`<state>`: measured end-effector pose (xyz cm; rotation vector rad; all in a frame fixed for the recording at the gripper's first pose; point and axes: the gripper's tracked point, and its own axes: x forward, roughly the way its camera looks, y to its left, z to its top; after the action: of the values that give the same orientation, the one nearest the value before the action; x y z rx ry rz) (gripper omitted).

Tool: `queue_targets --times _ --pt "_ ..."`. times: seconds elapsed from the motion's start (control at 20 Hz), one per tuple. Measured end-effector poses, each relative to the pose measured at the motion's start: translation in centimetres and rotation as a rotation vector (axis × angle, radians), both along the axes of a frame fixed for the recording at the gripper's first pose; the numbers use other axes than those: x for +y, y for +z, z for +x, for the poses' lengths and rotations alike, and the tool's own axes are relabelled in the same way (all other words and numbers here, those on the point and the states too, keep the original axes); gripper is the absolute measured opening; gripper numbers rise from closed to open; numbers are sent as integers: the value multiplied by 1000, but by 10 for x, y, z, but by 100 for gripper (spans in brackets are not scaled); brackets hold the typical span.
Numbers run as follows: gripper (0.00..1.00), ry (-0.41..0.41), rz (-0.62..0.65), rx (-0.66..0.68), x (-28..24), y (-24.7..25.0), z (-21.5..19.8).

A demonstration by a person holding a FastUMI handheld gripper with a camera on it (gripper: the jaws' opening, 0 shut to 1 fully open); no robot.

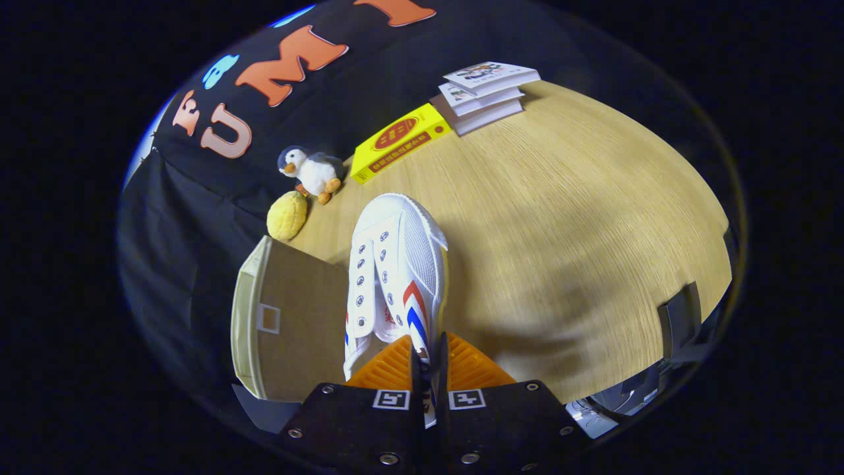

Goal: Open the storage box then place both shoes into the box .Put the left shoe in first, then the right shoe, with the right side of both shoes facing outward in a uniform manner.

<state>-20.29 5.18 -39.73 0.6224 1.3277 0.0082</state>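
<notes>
While we hang above the desk, the claw is clamped on the heel collar of a white shoe: both fingers squeeze the rim w/ barely a slit between them. Shoe's clear of the wood by the look of it, toe pointing straight away from us, long axis running on from the fingers toward the booth wall. Red-blue stripes show on its side facing the open desk; laces face the box.

Key relation for what's coming: the storage box sits just beside the shoe, on the lace side, lid looking swung up toward us w/ a small square tag on it. So our read is the shoe has to travel sideways that way, not forward. Which shoe this is, left or right, we can't say for sure from here.

Hard to make out: box interior is hidden behind that raised panel, so no telling if anything's in there. Heel itself is covered by the fingers.

Beyond the toe: yellow plush ball, penguin toy, yellow book, book stack, all well apart from the shoe.
</notes>
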Motion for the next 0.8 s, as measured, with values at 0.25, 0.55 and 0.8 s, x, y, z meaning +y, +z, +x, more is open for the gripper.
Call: queue_targets --times 0.25,0.55,0.8 --pt "7 68 94 -104 69 68 43" --pt "7 177 140 -105 150 86 50" --pt "7 238 137 -52 203 73 40"
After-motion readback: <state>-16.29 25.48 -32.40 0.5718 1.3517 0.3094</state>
